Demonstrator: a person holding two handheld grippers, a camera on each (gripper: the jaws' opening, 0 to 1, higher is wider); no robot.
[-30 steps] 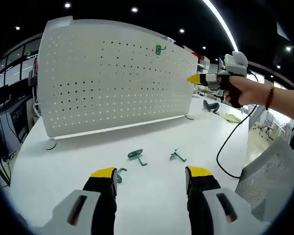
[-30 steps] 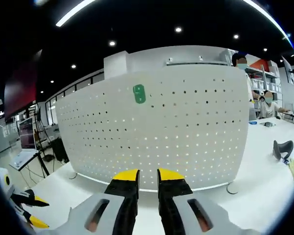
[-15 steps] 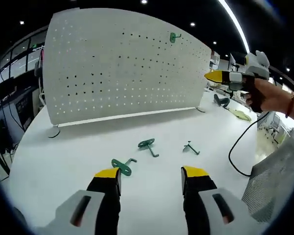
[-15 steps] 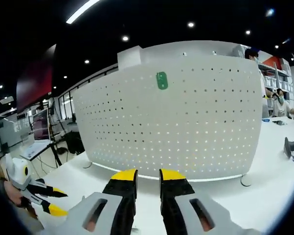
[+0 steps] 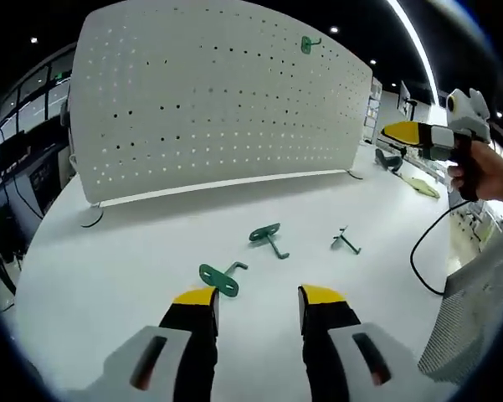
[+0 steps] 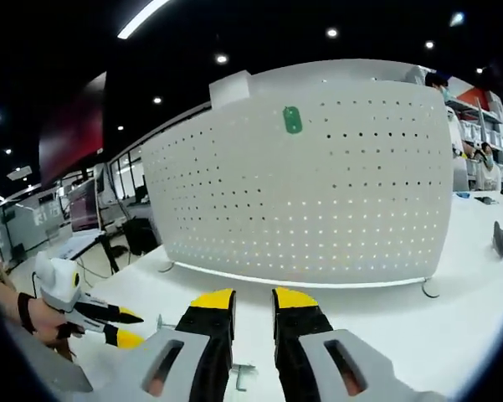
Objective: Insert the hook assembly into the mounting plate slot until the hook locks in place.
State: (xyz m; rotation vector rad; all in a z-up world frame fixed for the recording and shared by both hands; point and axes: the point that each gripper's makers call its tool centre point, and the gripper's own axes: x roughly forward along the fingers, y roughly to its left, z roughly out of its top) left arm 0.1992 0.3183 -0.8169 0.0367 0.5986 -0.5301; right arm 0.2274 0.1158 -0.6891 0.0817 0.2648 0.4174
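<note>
A white pegboard (image 5: 209,100) stands upright on the white table (image 5: 117,251), with one green hook (image 5: 308,43) mounted near its top edge. Three loose green hooks lie on the table: one (image 5: 220,279) just ahead of my left jaw, one (image 5: 269,237) farther out, one (image 5: 346,243) to the right. My left gripper (image 5: 258,297) is open above the table with nothing in it. A hand holds my right gripper (image 5: 423,138) in the air at the right, its tips together. From the right gripper view, the right gripper (image 6: 253,300) faces the pegboard (image 6: 318,193) and mounted hook (image 6: 292,120); the left gripper (image 6: 121,327) is low on the left.
A black cable (image 5: 423,255) trails over the table's right edge beside a mesh chair back (image 5: 477,318). A dark object (image 5: 387,159) lies past the pegboard's right foot. Desks and monitors (image 6: 84,222) stand behind on the left, and people sit at the back right (image 6: 485,159).
My left gripper's jaws have closed in somewhat, and its view has come nearer to the loose hooks. In the right gripper view, the left gripper has come further into sight.
</note>
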